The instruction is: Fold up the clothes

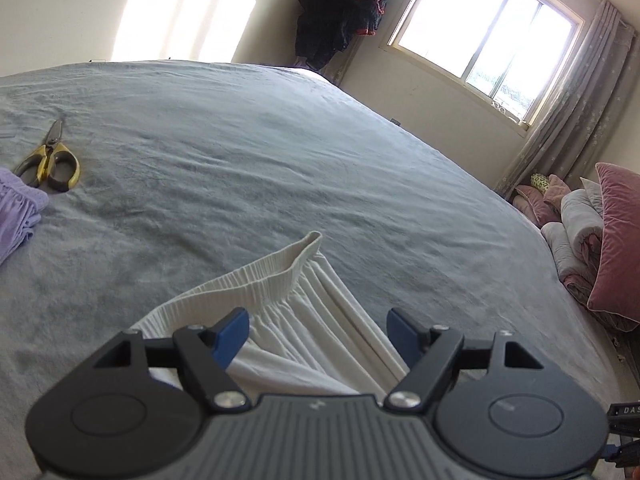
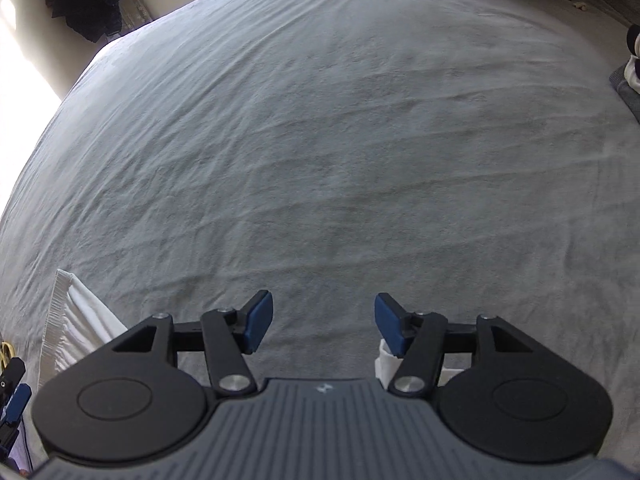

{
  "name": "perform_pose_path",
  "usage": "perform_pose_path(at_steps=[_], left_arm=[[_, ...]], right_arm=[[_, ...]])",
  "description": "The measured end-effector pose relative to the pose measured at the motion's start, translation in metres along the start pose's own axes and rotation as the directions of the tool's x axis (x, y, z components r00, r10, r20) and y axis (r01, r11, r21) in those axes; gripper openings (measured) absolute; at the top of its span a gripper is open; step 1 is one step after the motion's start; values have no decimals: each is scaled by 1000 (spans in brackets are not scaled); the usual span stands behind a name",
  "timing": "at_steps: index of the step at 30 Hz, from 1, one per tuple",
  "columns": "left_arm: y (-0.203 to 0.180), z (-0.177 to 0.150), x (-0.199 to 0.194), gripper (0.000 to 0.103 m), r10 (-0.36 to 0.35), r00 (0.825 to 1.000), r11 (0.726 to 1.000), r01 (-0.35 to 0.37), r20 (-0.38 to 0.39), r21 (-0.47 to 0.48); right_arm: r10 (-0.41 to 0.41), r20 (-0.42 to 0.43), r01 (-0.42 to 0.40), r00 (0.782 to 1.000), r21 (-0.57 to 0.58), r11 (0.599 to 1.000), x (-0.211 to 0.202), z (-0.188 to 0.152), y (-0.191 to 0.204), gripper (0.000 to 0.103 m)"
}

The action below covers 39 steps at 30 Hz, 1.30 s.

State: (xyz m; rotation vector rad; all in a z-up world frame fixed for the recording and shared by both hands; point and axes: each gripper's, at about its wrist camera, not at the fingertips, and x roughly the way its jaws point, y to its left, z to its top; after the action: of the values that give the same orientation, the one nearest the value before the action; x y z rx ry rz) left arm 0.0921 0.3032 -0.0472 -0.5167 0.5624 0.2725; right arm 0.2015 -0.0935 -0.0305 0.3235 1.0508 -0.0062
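White shorts (image 1: 304, 320) with a ribbed elastic waistband lie on the grey bedspread (image 1: 248, 168), spreading under my left gripper (image 1: 320, 336). That gripper stands open above the cloth, its blue pads (image 1: 232, 336) apart with the pleated fabric showing between them, not pinched. In the right wrist view my right gripper (image 2: 324, 328) is open over bare bedspread (image 2: 320, 140), nothing between its blue pads (image 2: 259, 322). The shorts' waistband edge (image 2: 68, 320) lies at the lower left, and a small white bit of cloth (image 2: 386, 364) peeks out under the right finger.
Yellow-handled scissors (image 1: 50, 160) and a lilac garment (image 1: 18, 216) lie at the bed's left. Pink pillows and folded bedding (image 1: 592, 240) sit at the right edge. A dark coat (image 1: 344, 12) hangs in the corner beside a window (image 1: 488, 36). The left gripper's tip (image 2: 12, 396) shows at the lower left.
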Motion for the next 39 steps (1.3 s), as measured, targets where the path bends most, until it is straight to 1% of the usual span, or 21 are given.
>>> perform_pose_path(at_steps=[2, 3, 6, 8, 10, 12, 14, 16, 19, 22, 24, 26, 27, 28, 29, 30, 31, 33, 35, 37, 39], left_arm=[[15, 3, 2, 76, 18, 1000, 999, -18, -8, -43], [25, 4, 1, 74, 17, 1000, 997, -18, -14, -78], [40, 5, -2, 69, -19, 1000, 991, 17, -14, -130], [37, 3, -6, 69, -41, 999, 993, 39, -14, -113], [26, -1, -9, 69, -71, 997, 996, 69, -22, -59], [16, -7, -10, 69, -119, 992, 993, 118, -43, -32], [3, -15, -9, 69, -200, 976, 980, 199, -85, -20], [-13, -25, -7, 69, -279, 951, 960, 281, -131, -6], [-39, -39, -7, 69, -342, 922, 935, 354, -184, 37], [-59, -52, -3, 69, -368, 901, 917, 392, -229, 70], [-70, -60, 2, 69, -361, 897, 913, 396, -257, 98], [-77, -67, 7, 69, -346, 894, 912, 391, -283, 120], [-80, -69, 9, 69, -340, 894, 912, 389, -293, 128], [-82, -72, 12, 69, -333, 893, 913, 386, -303, 135], [-83, -74, 14, 69, -326, 893, 913, 382, -312, 140], [-84, -75, 16, 69, -319, 892, 914, 378, -320, 145], [-84, -76, 16, 69, -315, 893, 916, 375, -322, 145], [-82, -76, 17, 69, -308, 893, 918, 369, -327, 144], [-81, -76, 17, 69, -301, 894, 920, 363, -332, 144], [-78, -75, 17, 69, -297, 896, 925, 356, -329, 136], [-69, -70, 15, 69, -295, 904, 933, 342, -310, 109]], right_arm=[[4, -4, -4, 1000, 1, 1000, -5, -2, -12, 61], [7, -5, -7, 1000, -1, 1000, -8, -3, -17, 61], [16, -1, -16, 1000, -14, 1000, -16, -4, -30, 61], [20, 3, -20, 1000, -20, 1000, -20, -6, -38, 61], [23, 5, -23, 1000, -19, 1000, -23, -7, -48, 61], [29, 0, -29, 1000, -8, 1000, -23, -10, -57, 62], [32, -2, -32, 999, -3, 999, -23, -14, -65, 61], [32, -1, -32, 999, -15, 999, -22, -18, -70, 61], [49, 2, -48, 999, -46, 998, -18, -26, -75, 61], [85, -13, -86, 996, -79, 993, -10, -34, -72, 61], [105, -31, -108, 994, -102, 989, -3, -39, -68, 61], [99, -44, -104, 994, -134, 986, 5, -45, -60, 60], [85, -39, -90, 996, -160, 983, 7, -49, -56, 56], [66, -28, -70, 997, -191, 979, 10, -52, -52, 46], [45, -13, -46, 999, -223, 974, 11, -55, -48, 39], [38, 1, -37, 999, -248, 968, 10, -57, -47, 23], [40, 13, -35, 999, -268, 963, 9, -59, -46, 13], [42, 54, -25, 998, -273, 962, 1, -59, -47, 12], [42, 124, -5, 991, -280, 960, -15, -59, -50, 11], [35, 198, 22, 980, -281, 959, -34, -59, -57, 11], [26, 257, 43, 966, -261, 964, -51, -57, -67, 11]])
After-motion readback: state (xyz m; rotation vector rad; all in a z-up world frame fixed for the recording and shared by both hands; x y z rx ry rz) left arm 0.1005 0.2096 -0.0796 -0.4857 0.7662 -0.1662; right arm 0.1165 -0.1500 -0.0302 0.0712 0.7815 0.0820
